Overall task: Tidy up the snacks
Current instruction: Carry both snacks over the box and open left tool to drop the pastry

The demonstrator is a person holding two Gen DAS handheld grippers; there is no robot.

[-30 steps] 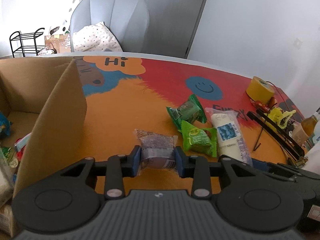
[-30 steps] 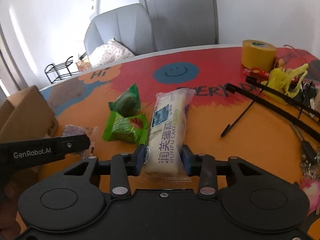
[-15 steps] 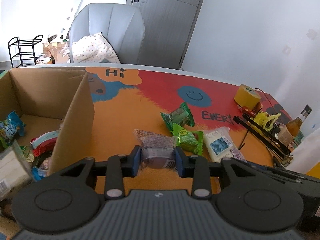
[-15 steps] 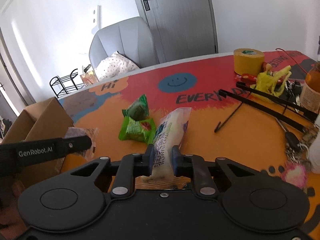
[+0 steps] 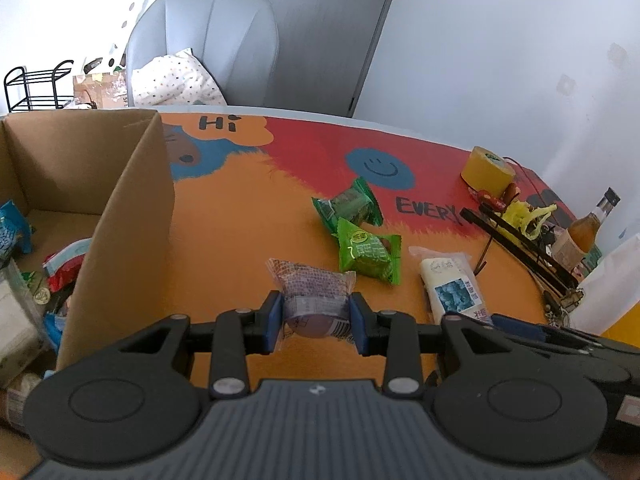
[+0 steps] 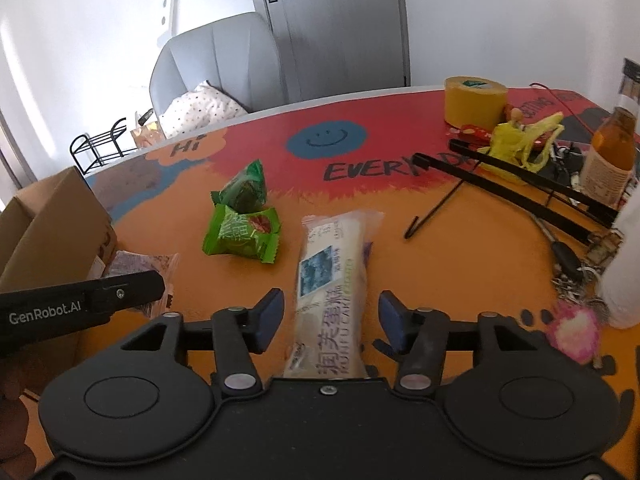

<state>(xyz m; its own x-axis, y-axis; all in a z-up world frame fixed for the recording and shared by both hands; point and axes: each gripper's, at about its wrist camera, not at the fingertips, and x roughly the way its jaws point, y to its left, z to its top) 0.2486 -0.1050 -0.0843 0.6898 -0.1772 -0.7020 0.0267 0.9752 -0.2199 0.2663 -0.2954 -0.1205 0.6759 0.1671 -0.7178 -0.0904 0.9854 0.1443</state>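
Lived-in home room – dining or family corner.

Grey upholstered armchair (image 5: 208, 40) with a dotted cushion (image 5: 176, 82) at the far side, grey interior door (image 6: 332, 24) behind, black wire rack (image 5: 34, 88) far left – plus a cartoon-printed table (image 6: 460, 248) cluttered with a tape roll (image 6: 474, 100), drink bottle (image 6: 612, 152) and keys (image 6: 572, 268).

Both my wrist cameras look low along my jaws across the table (image 5: 240, 216), sharing the green packets (image 6: 240, 236).

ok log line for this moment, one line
left gripper: shut on purple snack | right gripper: open around white cake pack | cardboard box: left
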